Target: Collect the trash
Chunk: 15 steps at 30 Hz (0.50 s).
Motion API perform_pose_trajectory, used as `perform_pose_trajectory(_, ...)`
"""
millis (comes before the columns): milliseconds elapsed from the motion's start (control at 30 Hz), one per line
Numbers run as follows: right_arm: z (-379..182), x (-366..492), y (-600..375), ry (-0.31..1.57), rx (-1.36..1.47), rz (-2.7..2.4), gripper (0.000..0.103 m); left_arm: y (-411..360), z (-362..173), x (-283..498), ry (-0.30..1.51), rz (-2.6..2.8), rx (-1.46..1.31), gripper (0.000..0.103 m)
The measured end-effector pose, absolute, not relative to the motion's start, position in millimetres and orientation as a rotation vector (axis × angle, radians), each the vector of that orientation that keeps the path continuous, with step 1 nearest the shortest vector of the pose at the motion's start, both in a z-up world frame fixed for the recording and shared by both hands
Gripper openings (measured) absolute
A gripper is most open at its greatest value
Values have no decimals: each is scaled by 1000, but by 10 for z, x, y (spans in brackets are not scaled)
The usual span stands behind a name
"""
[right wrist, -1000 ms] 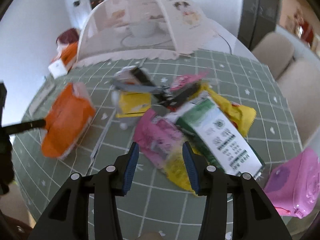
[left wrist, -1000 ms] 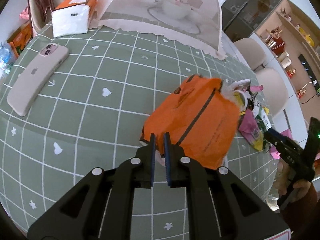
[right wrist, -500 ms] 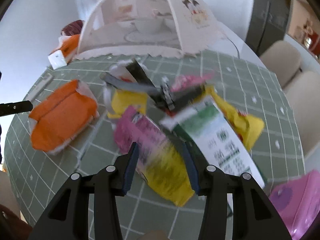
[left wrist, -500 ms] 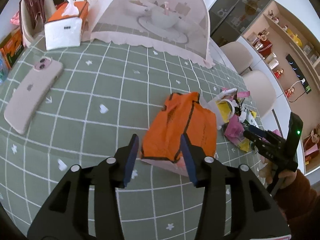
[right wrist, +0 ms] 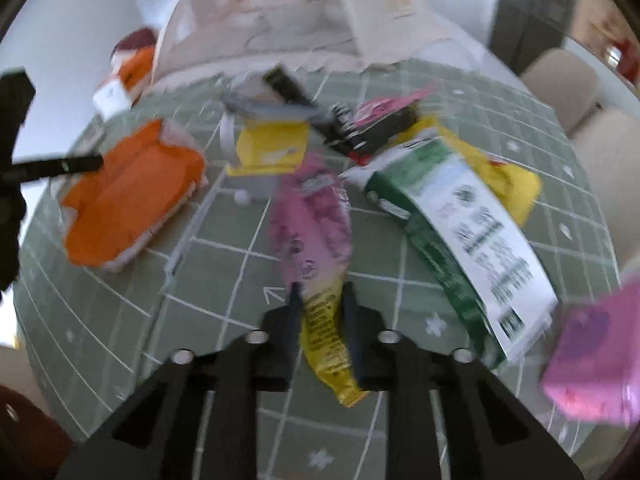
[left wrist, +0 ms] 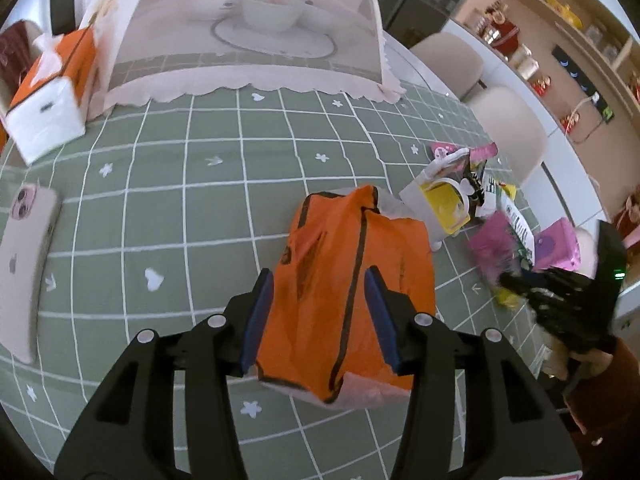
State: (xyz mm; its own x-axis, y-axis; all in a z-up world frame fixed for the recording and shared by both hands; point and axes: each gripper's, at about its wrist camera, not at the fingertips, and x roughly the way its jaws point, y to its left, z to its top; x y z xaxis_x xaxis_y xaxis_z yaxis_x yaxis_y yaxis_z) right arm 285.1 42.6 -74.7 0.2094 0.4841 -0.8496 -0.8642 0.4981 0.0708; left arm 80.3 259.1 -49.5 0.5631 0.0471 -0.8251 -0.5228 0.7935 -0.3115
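Pink-and-yellow wrapper: one, blurred, print unreadable; long axis runs away from the right gripper, whose jaws are closing on its yellow end. Orange bag: one, on the green checked tablecloth, between the half-spread, untouching left gripper fingers.

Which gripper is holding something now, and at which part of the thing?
The right gripper is closing its jaws on the yellow end of the pink and yellow wrapper. The left gripper only straddles the orange bag, jaws open.
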Motion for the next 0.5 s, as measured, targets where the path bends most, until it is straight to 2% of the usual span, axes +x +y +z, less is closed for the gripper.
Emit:
perform_pose_trajectory(367, -263, 2610, -268, 915, -269, 790, 16, 2531, -628, 1110, 1024, 345, -450, 43)
perform_pose_trajectory(467, -213, 2591, -486, 906, -250, 747, 16, 2489, -606, 1115, 1019, 336, -442, 10)
perform_pose_trajectory(500, -200, 2583, -552, 903, -244, 737, 16, 2460, -591, 1110, 1014, 332, -437, 4)
